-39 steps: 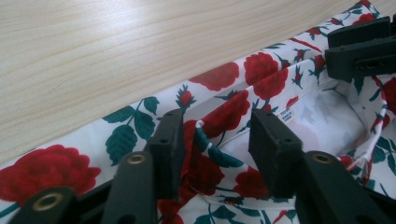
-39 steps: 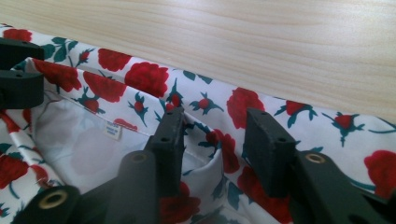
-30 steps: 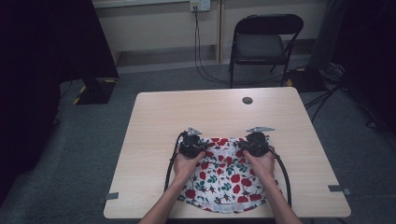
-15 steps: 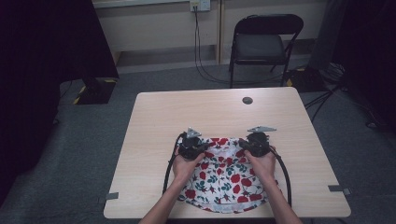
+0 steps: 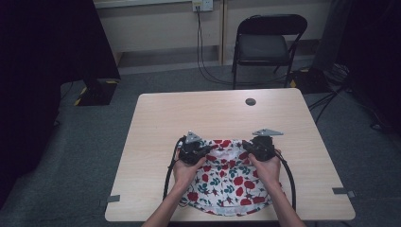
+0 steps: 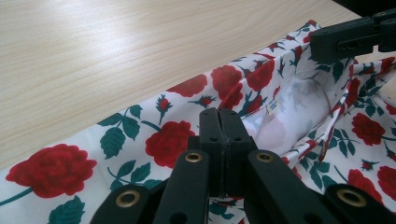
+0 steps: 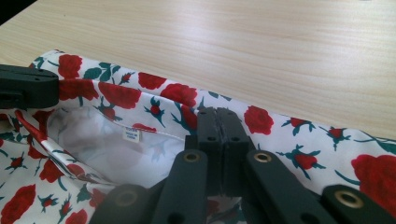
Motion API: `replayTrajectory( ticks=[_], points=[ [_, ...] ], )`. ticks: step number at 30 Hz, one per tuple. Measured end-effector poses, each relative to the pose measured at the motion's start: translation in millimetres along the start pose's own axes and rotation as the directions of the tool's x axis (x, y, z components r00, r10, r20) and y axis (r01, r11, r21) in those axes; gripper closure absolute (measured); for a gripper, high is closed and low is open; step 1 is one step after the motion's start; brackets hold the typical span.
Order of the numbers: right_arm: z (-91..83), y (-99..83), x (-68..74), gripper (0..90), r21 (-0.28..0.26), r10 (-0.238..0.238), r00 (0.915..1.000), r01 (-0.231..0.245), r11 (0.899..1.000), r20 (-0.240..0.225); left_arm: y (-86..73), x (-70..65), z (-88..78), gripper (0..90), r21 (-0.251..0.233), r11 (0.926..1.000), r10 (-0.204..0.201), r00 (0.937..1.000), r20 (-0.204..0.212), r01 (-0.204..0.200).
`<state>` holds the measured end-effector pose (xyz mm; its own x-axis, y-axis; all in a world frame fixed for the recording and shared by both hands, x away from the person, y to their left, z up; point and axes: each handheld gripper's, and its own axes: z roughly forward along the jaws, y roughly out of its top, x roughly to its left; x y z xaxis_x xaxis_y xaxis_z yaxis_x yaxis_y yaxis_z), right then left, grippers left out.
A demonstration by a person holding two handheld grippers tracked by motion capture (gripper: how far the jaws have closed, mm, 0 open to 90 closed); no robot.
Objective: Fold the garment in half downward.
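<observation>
left gripper (image 5: 204, 150): clamped on garment (image 5: 229, 184) far hem | right gripper (image 5: 247, 146): pinching same hem | likely held at two corners to lift or fold | table (image 5: 203, 113)

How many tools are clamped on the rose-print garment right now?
2. The left tool grips the rose-print garment at the left of its far edge, and the right tool at the right. Both are shut on fabric by the open neckline with its small label.
</observation>
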<state>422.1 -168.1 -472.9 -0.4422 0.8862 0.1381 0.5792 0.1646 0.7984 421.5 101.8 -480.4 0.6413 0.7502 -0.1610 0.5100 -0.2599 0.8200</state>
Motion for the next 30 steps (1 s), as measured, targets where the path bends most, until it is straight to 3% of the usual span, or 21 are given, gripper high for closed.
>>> replayTrajectory(
  ticks=[16, 30],
  points=[
    [-22.6, -6.9, 9.5, 89.7, -0.038, -0.025, 0.9991, 0.024, 0.999, -0.033, -8.0, -11.6, -20.9, 89.8, -0.015, 0.9986, 0.05, 0.9983, 0.028, -0.05],
    [-44.3, -22.6, 18.2, 89.7, -0.062, -0.048, 0.9968, 0.044, 0.997, -0.063, -18.5, -24.4, -31.9, 89.8, -0.017, 0.9975, 0.068, 0.9975, 0.018, -0.068]
  ],
)
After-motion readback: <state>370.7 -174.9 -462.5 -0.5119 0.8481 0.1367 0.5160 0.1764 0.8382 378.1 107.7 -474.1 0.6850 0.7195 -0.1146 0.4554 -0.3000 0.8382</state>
